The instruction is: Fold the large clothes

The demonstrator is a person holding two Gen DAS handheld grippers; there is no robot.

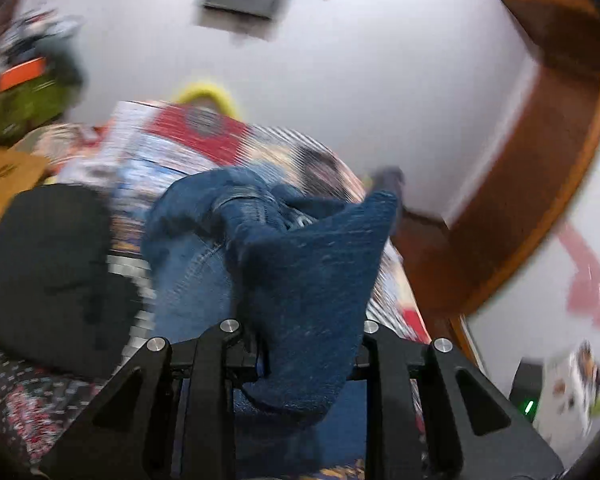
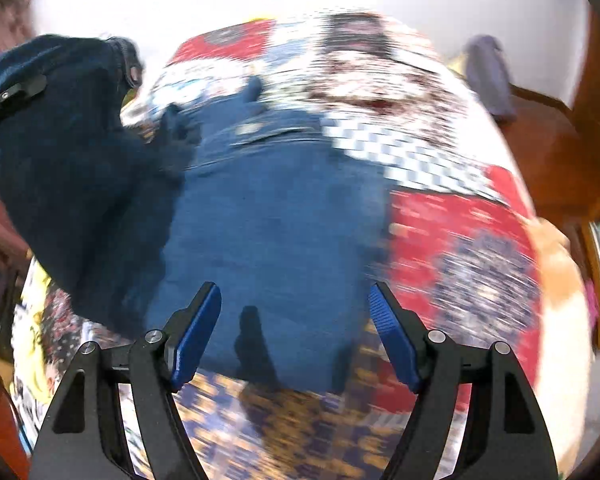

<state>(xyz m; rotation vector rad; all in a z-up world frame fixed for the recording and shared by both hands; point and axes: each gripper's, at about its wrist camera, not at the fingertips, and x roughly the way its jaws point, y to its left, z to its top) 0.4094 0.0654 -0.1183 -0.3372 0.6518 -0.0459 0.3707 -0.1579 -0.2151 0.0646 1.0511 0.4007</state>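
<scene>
Blue jeans [image 2: 268,216] lie on a patchwork bedspread [image 2: 460,232], waistband at the far end. My right gripper [image 2: 296,320] hovers open just above their near edge, its blue pads [image 2: 198,332] wide apart with nothing between them. My left gripper [image 1: 300,320] is shut on a raised part of the jeans [image 1: 312,264]. The denim drapes over its fingers and hides them. In the right wrist view that lifted fold [image 2: 72,152] hangs dark at the upper left, with the left gripper [image 2: 16,92] at its top. Both views are motion-blurred.
A black garment [image 1: 48,272] lies on the bed to the left of the jeans. A wooden bed frame [image 1: 540,184] runs along the right side, with a purple item [image 2: 488,76] on its corner. Yellow [image 1: 204,94] and green things [image 1: 28,96] sit at the far end by the white wall.
</scene>
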